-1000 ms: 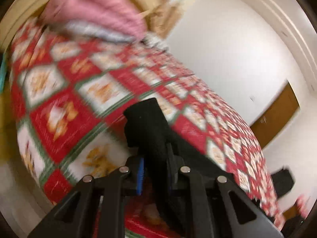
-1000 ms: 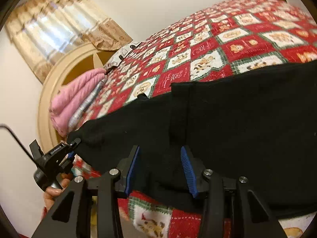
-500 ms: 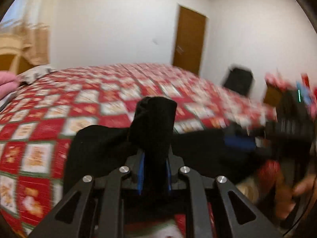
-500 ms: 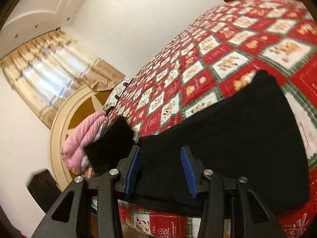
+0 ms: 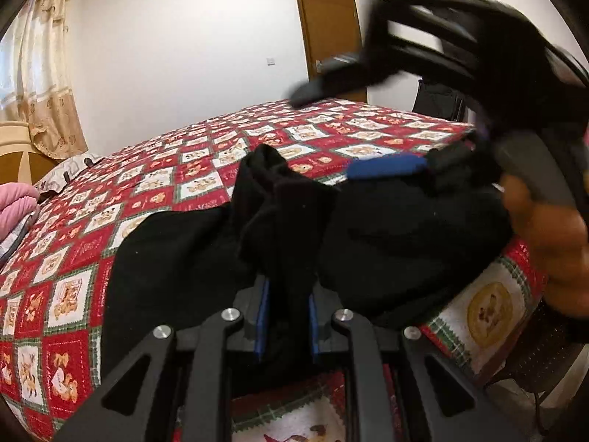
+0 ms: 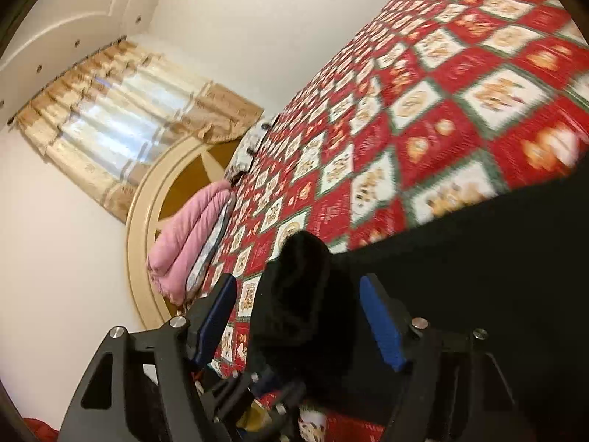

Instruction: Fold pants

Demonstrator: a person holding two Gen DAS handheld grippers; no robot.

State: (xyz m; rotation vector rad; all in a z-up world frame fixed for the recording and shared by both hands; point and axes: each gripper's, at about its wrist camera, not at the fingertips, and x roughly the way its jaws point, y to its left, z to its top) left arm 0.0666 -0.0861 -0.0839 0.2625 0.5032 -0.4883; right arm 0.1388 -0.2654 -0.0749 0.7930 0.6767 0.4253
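Observation:
Black pants [image 5: 176, 258] lie across the near edge of a red patchwork bed quilt [image 5: 176, 169]. My left gripper [image 5: 285, 316] is shut on a bunched end of the pants, and the fabric stands up between its blue pads. Blurred at the upper right of the left wrist view is my right gripper [image 5: 386, 165], with a hand [image 5: 545, 239] on its grip. In the right wrist view my right gripper [image 6: 298, 316] has its jaws opening wide. The raised bunch of pants [image 6: 302, 283] stands between its pads [image 6: 383, 324] without touching them. More of the pants [image 6: 478, 276] spreads to the right.
A folded pink blanket [image 6: 191, 235] and a patterned pillow [image 6: 254, 136] lie by the cream headboard [image 6: 147, 199]. A curtained window [image 6: 121, 110] is behind it. A brown door [image 5: 331, 37] and a black chair [image 5: 438, 99] stand past the bed's far side.
My left gripper swung across to the right with the pants end, folding it over towards my right gripper. The right gripper lifted off the pants and its jaws spread wider.

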